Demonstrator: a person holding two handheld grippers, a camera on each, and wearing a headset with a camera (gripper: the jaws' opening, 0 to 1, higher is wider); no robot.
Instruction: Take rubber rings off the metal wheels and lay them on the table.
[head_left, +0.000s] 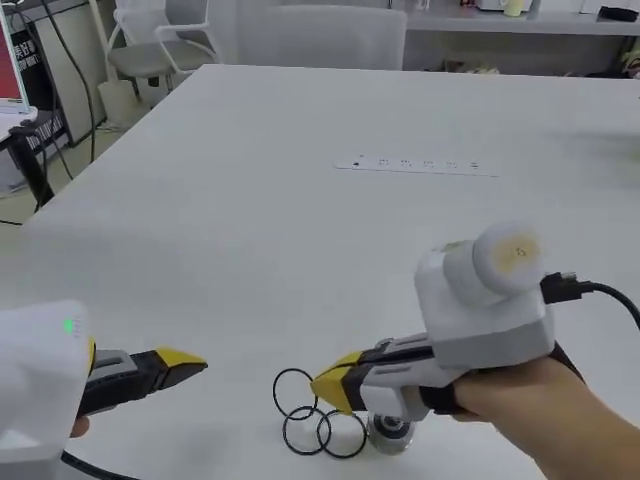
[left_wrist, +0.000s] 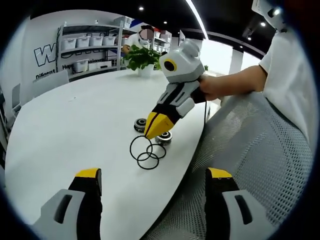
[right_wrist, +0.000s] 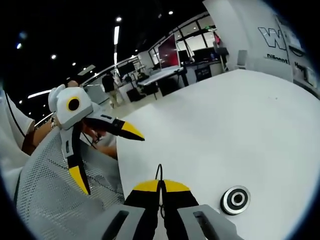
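Note:
Three thin black rubber rings (head_left: 305, 431) lie overlapping near the table's front edge. My right gripper (head_left: 325, 388) is shut at the rim of the nearest ring (head_left: 292, 390). A thin black ring strand (right_wrist: 160, 172) sticks out from between its yellow tips (right_wrist: 160, 184). A metal wheel (head_left: 390, 432) sits just under that gripper, and the left gripper view shows two wheels (left_wrist: 141, 124) (left_wrist: 163, 137) behind the rings (left_wrist: 148, 159). My left gripper (left_wrist: 153, 174) is open and holds nothing, off to the left of the rings (head_left: 185, 362).
A white power strip (head_left: 415, 165) lies flat in the middle of the white table (head_left: 250, 200). Chairs (head_left: 160, 50) stand at the far end. A mesh chair (left_wrist: 240, 150) sits against the near table edge beside the person.

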